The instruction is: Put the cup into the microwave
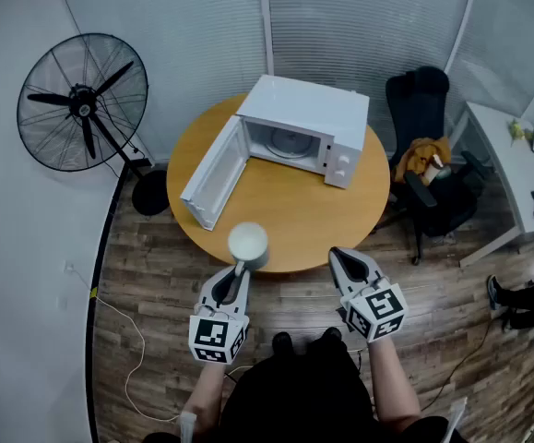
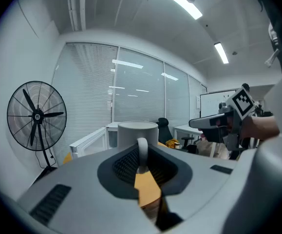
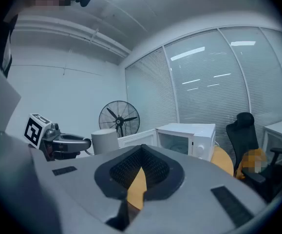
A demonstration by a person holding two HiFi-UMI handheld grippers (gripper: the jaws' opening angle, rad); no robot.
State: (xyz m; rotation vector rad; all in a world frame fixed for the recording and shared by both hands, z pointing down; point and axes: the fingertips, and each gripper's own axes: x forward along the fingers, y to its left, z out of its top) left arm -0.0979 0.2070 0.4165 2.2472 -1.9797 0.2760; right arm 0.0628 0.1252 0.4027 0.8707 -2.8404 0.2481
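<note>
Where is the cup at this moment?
In the head view, the left tongs hold the cup by its handle at the table's near edge, in front of the open microwave.

We are looking at an office: glass partition walls point(image 1: 368, 26) hung with slatted blinds, a black swivel chair point(image 1: 419, 100) beside a white desk point(image 1: 502, 150), a whiteboard point(image 2: 211, 104) on the far wall, strip lights point(image 2: 221, 52) in the ceiling, and a pedestal fan point(image 1: 84, 101) on the wood-plank floor point(image 1: 156, 275).
</note>
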